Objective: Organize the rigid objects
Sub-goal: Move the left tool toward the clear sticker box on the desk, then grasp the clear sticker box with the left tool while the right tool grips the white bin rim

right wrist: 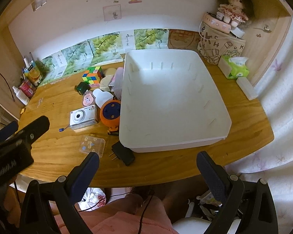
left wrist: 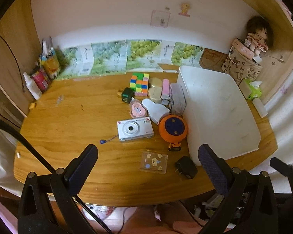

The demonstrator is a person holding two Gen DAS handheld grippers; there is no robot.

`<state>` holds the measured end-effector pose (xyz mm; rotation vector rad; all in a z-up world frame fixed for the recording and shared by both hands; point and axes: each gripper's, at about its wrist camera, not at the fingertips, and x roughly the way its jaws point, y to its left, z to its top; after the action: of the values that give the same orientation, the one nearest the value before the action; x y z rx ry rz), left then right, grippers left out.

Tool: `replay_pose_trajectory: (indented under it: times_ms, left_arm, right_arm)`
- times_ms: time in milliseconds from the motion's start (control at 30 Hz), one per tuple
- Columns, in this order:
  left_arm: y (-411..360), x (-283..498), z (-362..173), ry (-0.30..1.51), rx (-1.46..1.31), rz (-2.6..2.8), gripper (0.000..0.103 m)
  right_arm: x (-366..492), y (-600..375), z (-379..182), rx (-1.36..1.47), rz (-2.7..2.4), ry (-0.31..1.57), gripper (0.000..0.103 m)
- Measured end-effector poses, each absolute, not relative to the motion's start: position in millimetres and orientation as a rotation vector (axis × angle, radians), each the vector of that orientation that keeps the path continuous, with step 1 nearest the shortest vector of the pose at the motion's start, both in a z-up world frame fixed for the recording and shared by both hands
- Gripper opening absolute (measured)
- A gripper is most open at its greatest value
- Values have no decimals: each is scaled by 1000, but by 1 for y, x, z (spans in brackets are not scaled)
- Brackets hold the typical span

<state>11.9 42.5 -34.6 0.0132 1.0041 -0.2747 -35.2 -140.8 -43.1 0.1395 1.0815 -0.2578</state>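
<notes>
Both grippers, left [left wrist: 147, 167] & right [right wrist: 147, 172], spread wide w/ nothing held; charger [right wrist: 123, 153] sits just ahead-left of right one, closest to it, beside the bin [right wrist: 220, 117].

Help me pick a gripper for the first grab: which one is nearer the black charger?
Right, by a little. The right gripper hovers open just right of the charger; the left gripper hangs back to its left, also open.

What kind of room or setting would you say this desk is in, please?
Probably a home desk nook, perhaps a child's bedroom: a wooden desk set against a wall with stickers, a doll seated on a printed bag, a tissue pack, and small toys like the puzzle cube beside a white bin.
</notes>
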Motion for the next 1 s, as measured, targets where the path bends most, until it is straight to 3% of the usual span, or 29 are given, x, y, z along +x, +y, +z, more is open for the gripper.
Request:
replay_pose_trajectory:
  times_ms: [433,1000]
  left_arm:
    - [51,53,-94,1376,-221,-324,102]
    - [33,72,-160,1573,-152,-117,101]
  right_arm:
    - [-34,-197,-63,369,-304,1128,100]
    - [2,-332,-103,626,-325,1235,100]
